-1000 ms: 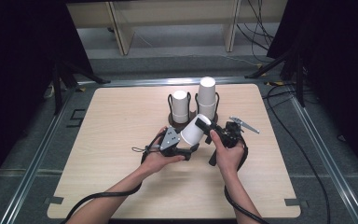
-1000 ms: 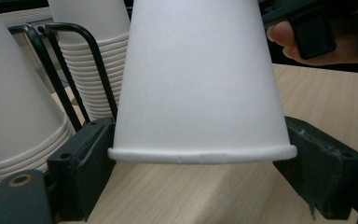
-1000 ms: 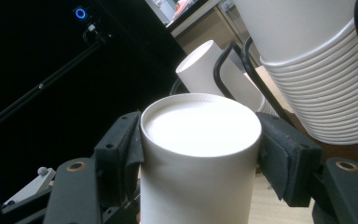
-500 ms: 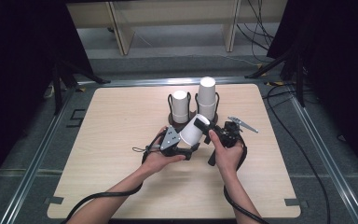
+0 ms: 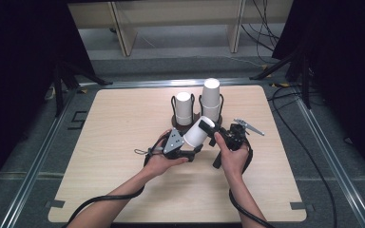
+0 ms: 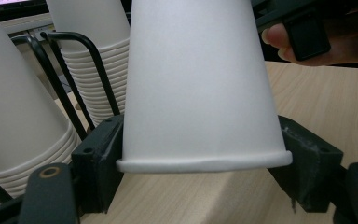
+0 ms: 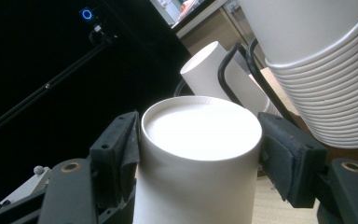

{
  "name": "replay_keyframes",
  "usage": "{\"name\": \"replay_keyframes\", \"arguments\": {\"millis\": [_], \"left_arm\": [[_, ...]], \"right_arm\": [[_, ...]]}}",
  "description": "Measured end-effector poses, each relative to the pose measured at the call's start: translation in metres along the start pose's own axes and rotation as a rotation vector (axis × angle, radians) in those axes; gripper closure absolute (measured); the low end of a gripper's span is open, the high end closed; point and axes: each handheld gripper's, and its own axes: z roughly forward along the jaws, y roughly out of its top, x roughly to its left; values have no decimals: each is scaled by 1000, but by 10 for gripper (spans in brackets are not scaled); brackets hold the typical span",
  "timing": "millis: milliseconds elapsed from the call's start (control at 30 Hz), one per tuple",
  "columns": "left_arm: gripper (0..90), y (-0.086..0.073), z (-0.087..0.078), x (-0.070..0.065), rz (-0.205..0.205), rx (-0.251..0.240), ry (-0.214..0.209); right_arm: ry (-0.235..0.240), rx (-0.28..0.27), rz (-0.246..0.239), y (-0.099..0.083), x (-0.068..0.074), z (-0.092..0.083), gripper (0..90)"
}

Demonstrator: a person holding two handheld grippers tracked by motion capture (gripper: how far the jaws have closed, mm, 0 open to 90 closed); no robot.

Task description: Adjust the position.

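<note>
A white paper cup (image 5: 198, 133) hangs tilted above the table between both hands. My left gripper (image 5: 189, 144) has just been closing its jaws, and its pads (image 6: 103, 154) now press on the cup (image 6: 200, 93) just above the rolled rim. My right gripper (image 5: 213, 132) has just been opening its jaws around the cup's closed base (image 7: 200, 128). Its pads (image 7: 279, 154) stand close beside the cup wall, with a thin dark gap on the left side.
Behind the cup, a black wire holder (image 5: 196, 121) carries two upside-down stacks of paper cups, a shorter one (image 5: 184, 107) and a taller one (image 5: 211, 97). Both stacks (image 6: 91, 56) (image 7: 317, 70) stand close to the jaws. Cables trail off the wooden table (image 5: 123, 180).
</note>
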Motion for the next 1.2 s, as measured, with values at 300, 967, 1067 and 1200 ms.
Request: {"name": "replay_keyframes", "arguments": {"millis": [300,967,1067,1200], "left_arm": [[284,1,-2,1,1,14,-13],[306,6,-11,14,27,96,-93],[306,8,-15,20,34,115,-99],[306,10,-21,29,51,145,-103]], "right_arm": [[16,-21,11,2,-3,-2,320],[-9,-105,-153,20,-4,-17,266],[-30,-93,-230,21,-6,-22,249],[-57,-43,-305,20,-9,-27,226]]}}
